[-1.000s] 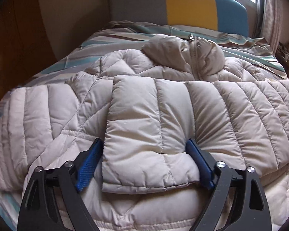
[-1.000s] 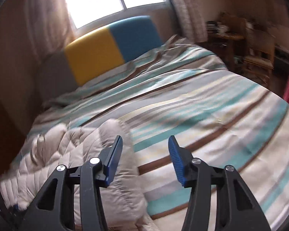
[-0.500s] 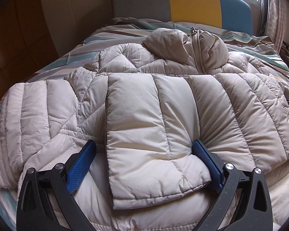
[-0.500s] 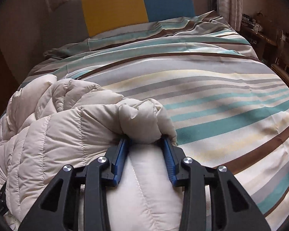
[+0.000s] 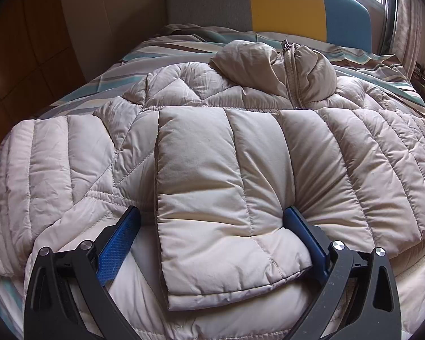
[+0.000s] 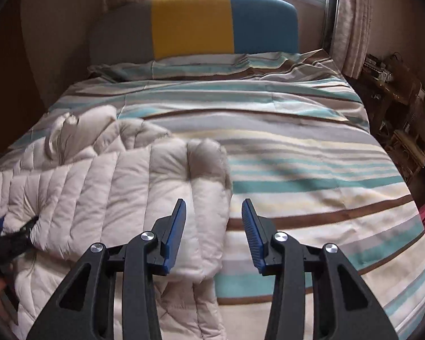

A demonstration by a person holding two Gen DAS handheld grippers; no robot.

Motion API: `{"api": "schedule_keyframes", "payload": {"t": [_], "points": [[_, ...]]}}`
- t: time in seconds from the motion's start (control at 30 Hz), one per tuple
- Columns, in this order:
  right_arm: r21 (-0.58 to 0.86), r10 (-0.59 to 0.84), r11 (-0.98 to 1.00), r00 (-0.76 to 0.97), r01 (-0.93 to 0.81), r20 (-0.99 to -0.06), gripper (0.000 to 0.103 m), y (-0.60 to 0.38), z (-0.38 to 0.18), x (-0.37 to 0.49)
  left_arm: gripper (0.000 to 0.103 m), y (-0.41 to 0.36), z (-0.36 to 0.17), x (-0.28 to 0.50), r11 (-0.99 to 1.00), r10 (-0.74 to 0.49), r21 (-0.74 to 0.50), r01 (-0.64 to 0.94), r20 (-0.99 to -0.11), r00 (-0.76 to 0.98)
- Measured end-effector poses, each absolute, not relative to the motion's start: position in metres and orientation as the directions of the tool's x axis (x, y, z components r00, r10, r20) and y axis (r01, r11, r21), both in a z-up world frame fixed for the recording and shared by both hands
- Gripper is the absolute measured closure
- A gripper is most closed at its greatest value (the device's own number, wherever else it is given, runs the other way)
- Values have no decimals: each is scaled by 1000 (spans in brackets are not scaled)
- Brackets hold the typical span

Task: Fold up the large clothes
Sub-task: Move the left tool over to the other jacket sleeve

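Across the striped bed (image 5: 104, 80), the left wrist view shows a pale beige puffer jacket (image 5: 201, 93) spread wide, its collar (image 5: 272, 65) toward the headboard (image 5: 286, 8). A sleeve (image 5: 212, 198) lies folded over the jacket's chest, cuff end nearest the camera. The left claw (image 5: 212, 240) stands spread as wide as it goes, straddling that cuff; the blue pad on the headboard-right side touches the sleeve's bulge, the other stands clear, so nothing is pinched. To do this step well, I judge the claw should lift straight off so the puffy sleeve stays flat rather than dragging out of its fold.

From the right wrist view, the same jacket (image 6: 104, 192) sits left of the headboard's (image 6: 195, 25) centre line, its outer edge bunched into rounded lobes on the striped cover (image 6: 311, 170). The right claw (image 6: 214, 226) hangs partly parted above that edge, with only jacket edge and cover behind the gap and no fabric gripped. A good next grasp would take a deep bite of the bunched edge, since the slick shell and springy down filling will likely squirm out of a shallow pinch.

Quilting runs in straight channels on the sleeves and in chevrons at the shoulders; the shell is smooth, faintly creased, and the zip (image 5: 290, 70) runs up into the collar.
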State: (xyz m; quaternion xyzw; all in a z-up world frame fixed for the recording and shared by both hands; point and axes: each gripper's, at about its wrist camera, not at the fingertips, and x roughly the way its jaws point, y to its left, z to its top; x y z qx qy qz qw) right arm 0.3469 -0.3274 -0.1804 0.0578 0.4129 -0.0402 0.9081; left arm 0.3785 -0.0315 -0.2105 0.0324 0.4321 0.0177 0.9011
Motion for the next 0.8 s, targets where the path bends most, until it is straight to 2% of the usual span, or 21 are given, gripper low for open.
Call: {"api": "schedule_keyframes", "payload": {"t": [0.07,0.17,0.23,0.37,0.47,0.63,0.73,0.8], "points": [[80,-27,986,617,145,-786,67,-323,-209,344,3,-31,-210,379,997,58,71,-4,-778,625],[102,-20,982,632,157,-775,65,-323,-231,339,3,-31,-211,379,997,58,71,-4,-780,623],[85,-46,981,632,176,-774,56,-323,-231,340,3,-31,-211,380,997,61,75,-4,-782,621],[76,-60,980,631,186,-773,51,-324,-232,340,3,-32,-211,380,997,61,76,-2,-783,619],[43,-99,977,626,207,-773,42,-323,-232,341,3,-31,-209,379,998,44,59,3,-786,617],[11,-128,977,623,214,-771,39,-322,-233,341,3,-15,-194,366,999,-49,-44,23,-780,624],[2,-140,975,621,223,-771,35,-320,-232,340,3,14,-177,351,990,-82,-140,-33,-736,672],[-7,-149,974,621,225,-770,34,-320,-232,340,3,32,-171,343,984,-55,-156,-85,-723,689]]}}
